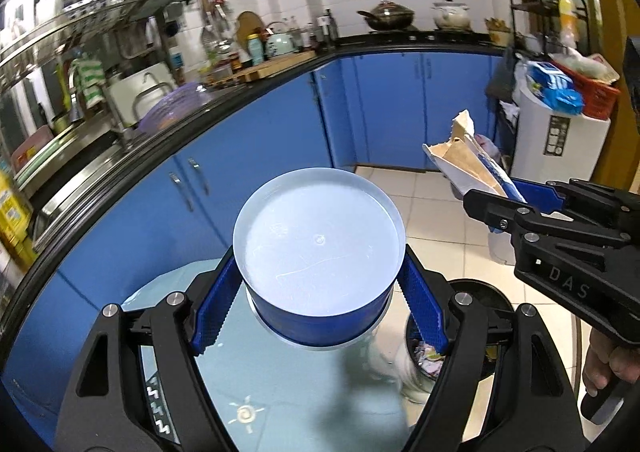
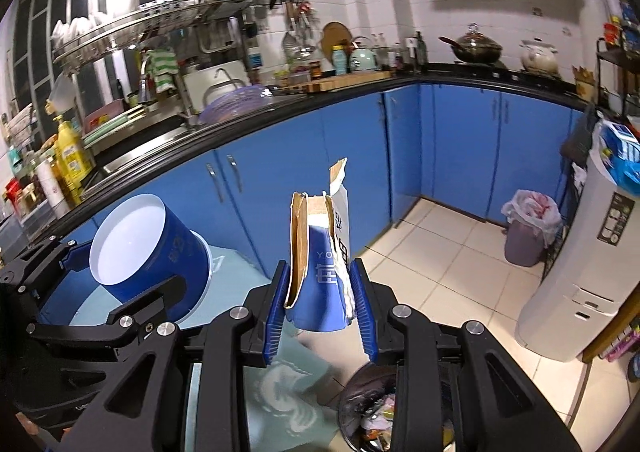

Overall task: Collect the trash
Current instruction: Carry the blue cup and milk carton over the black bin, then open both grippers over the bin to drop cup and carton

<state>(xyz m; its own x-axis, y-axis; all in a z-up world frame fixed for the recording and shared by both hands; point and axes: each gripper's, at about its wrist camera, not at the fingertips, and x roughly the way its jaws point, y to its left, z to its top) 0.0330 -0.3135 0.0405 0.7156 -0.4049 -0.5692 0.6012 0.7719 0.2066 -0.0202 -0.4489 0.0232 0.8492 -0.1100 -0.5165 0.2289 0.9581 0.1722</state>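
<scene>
Both pieces of trash are carried above and just short of the black trash bin, whose dark mouth, already holding wrappers, is seen low between the gripper arms. If either is released here, it is likely to miss the rim and land on the pale blue mat or the tiles.

The blue paper cup is pinched across its wall by the widely spread left gripper, mouth facing forward. The torn carton is squeezed upright by the nearly closed right gripper. Both grippers are angled downward, side by side over the bin.
</scene>
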